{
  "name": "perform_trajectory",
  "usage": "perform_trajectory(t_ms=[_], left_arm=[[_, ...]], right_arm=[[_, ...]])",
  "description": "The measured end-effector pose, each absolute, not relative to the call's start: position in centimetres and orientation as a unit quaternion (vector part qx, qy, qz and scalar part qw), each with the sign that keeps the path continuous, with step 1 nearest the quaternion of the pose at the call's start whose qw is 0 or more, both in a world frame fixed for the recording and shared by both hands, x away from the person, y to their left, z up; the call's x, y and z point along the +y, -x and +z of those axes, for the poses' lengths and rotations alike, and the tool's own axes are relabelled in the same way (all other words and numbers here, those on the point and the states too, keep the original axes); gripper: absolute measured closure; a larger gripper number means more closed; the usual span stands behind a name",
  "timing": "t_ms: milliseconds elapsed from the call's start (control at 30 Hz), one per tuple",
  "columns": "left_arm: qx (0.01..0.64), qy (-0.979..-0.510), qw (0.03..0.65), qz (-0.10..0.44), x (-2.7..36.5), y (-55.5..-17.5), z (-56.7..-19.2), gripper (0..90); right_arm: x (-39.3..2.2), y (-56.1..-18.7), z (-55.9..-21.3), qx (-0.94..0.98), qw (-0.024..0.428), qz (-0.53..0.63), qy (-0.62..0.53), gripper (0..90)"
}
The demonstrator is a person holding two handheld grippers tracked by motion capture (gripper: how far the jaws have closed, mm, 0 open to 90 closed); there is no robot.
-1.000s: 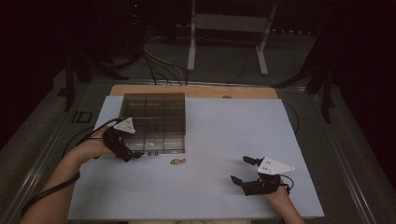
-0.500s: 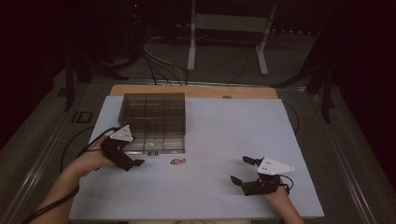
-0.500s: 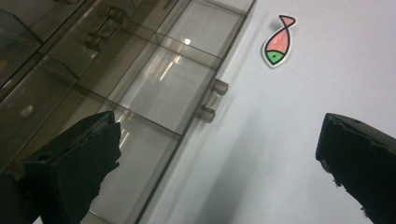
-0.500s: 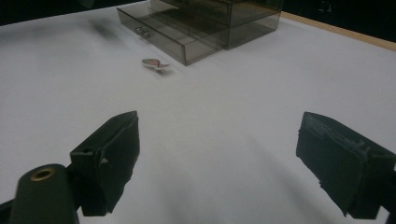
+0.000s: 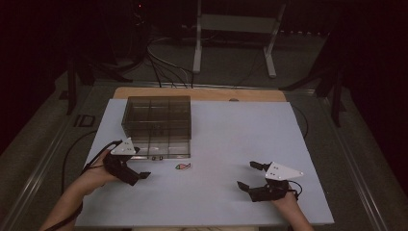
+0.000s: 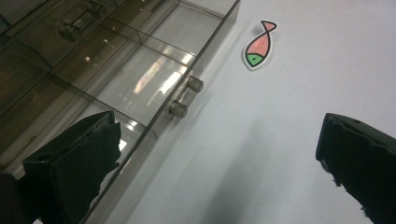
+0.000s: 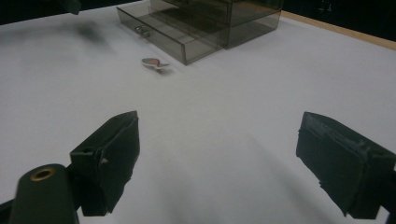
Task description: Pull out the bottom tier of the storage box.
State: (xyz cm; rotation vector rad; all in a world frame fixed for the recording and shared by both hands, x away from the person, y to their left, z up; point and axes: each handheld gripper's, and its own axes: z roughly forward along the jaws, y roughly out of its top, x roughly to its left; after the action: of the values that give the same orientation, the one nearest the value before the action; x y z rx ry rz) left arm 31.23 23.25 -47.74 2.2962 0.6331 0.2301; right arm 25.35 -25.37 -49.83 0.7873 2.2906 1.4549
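Dark workshop floor and a metal stand frame surround the white table top (image 5: 231, 144), which lies on a wooden board. I count one smoky transparent plastic drawer box (image 5: 158, 126) with several compartments, one small pink-and-green fish-shaped sticker (image 5: 183, 166), and two grippers.

My left gripper (image 5: 137, 169) sits at the box's front left corner, hand and forearm entering from the lower left, its cable trailing off the table edge. Its jaws stand wide apart, holding nothing — one over the drawer front, one over bare table. In the left gripper view, two small round knobs (image 6: 186, 96) show on the drawer front, the sticker just beyond them, flat on the table and apart from the box.

My right gripper (image 5: 252, 175) rests low near the front right, well apart from the box — jaws spread, empty, nothing between it and the sticker.
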Motion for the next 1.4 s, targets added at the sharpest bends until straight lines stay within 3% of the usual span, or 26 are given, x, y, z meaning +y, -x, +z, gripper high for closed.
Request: perform_trajectory(t_ms=[833, 1400], left_arm=[[0.285, -0.857, 0.419, 0.096, 22.5, -26.7, -49.4, 0.0], [0.307, -0.840, 0.427, 0.133, 22.4, -24.4, -49.9, 0.0]], right_arm=[[-25.5, -25.3, -49.8, 0.800, 0.157, 0.509, -0.275, 13.4], [-25.5, -25.3, -49.8, 0.800, 0.158, 0.509, -0.276, 13.4]])
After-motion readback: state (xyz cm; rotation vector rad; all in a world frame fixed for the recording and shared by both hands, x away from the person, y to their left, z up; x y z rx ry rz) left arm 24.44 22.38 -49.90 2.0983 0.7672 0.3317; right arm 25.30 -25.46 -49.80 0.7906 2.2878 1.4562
